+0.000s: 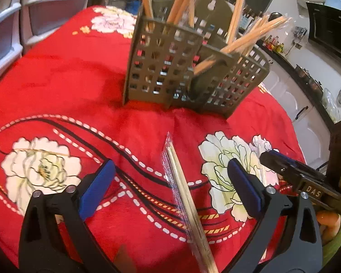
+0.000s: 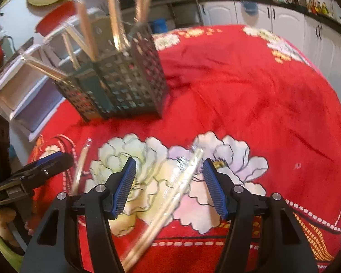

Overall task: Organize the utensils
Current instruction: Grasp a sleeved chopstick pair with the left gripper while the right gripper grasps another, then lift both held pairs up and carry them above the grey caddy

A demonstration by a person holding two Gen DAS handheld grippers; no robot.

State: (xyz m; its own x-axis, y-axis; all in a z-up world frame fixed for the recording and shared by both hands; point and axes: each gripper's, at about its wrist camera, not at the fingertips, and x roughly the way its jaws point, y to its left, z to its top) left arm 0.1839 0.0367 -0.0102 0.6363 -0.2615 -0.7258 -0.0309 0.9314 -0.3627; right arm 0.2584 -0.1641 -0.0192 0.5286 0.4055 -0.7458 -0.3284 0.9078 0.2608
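A perforated olive utensil holder (image 1: pixel 170 68) stands on the red flowered tablecloth (image 1: pixel 79 79), with several wrapped chopstick pairs (image 1: pixel 250 38) sticking out of it. It also shows in the right wrist view (image 2: pixel 120 86). A wrapped chopstick pair (image 1: pixel 184 195) lies on the cloth between the fingers of my open left gripper (image 1: pixel 170 184). Another wrapped pair (image 2: pixel 170 195) lies between the fingers of my open right gripper (image 2: pixel 169 186). A third wrapped pair (image 2: pixel 80 163) lies on the cloth beside the left gripper (image 2: pixel 45 166). The right gripper (image 1: pixel 284 166) shows at the right of the left wrist view.
White plastic drawer units (image 1: pixel 9 29) stand beyond the table's far left edge, also in the right wrist view (image 2: pixel 29 91). Kitchen cabinets (image 2: pixel 284 20) and a dark counter with bottles (image 1: pixel 275 45) run behind the table. The table edge curves at the right (image 1: pixel 291 122).
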